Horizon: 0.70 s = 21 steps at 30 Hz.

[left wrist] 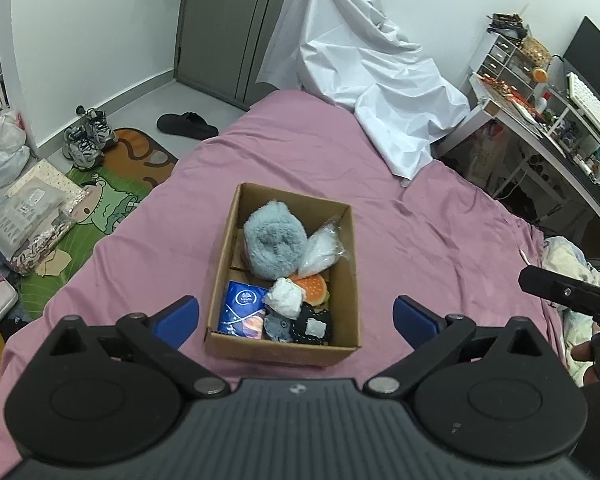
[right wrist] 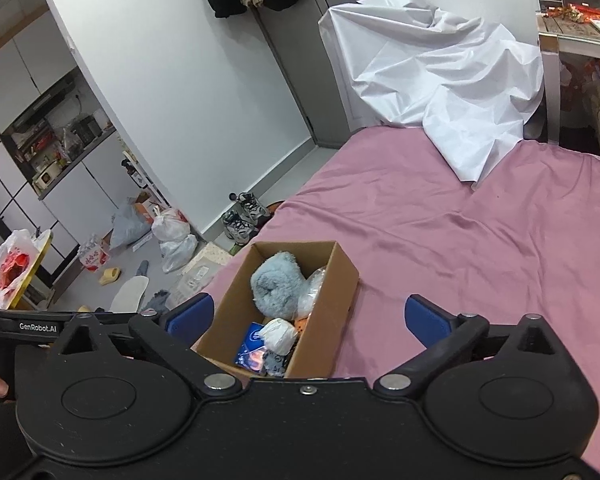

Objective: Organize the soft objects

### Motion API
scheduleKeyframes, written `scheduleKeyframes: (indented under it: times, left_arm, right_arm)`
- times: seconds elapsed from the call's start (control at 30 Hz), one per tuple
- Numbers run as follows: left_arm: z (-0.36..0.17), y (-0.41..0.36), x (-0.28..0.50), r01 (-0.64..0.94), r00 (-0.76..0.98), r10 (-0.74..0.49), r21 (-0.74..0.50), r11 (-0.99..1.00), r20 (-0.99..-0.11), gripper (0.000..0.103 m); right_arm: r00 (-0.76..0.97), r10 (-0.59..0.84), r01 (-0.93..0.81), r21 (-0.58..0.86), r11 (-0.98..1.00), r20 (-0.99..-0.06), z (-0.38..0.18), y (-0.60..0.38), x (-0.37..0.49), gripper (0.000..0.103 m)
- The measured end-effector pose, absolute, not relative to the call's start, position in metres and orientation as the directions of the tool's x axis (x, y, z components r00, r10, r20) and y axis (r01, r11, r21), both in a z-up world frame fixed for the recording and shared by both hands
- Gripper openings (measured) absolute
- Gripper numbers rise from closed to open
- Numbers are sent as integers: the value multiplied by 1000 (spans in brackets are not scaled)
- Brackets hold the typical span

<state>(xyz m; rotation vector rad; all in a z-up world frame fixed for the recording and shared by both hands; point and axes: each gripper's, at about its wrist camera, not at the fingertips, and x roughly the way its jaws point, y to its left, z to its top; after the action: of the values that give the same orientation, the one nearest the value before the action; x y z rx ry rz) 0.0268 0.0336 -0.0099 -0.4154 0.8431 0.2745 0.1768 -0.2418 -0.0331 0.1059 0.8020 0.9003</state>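
Observation:
A cardboard box (left wrist: pixel 220 264) stands on the pink bed (left wrist: pixel 440 240). It holds a fluffy grey-blue plush (left wrist: pixel 274 238), a clear bag of white stuff (left wrist: pixel 320 250), a burger toy (left wrist: pixel 312 286), a white bundle (left wrist: pixel 284 298), a blue tissue pack (left wrist: pixel 242 312) and dark cloth pieces (left wrist: pixel 314 326). My left gripper (left wrist: pixel 296 318) is open and empty, above the box's near end. My right gripper (right wrist: pixel 308 318) is open and empty, over the same box (right wrist: pixel 332 320), where the plush (right wrist: pixel 276 284) and tissue pack (right wrist: pixel 252 346) show.
A white sheet (left wrist: pixel 372 80) drapes over something at the bed's far end. A cluttered desk (left wrist: pixel 560 120) stands to the right. Sneakers (left wrist: pixel 86 136), a cartoon mat (left wrist: pixel 112 196), bags (right wrist: pixel 172 236) and packages lie on the floor left of the bed.

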Motion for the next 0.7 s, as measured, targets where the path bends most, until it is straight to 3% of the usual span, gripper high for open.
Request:
scheduleKeyframes:
  times: [0.7]
  left_arm:
    - [22,-11,1,-328,685,56,-239,914,-726,103]
  right_arm:
    - [401,657,-622,336,707,-639,-8,-256,128,103]
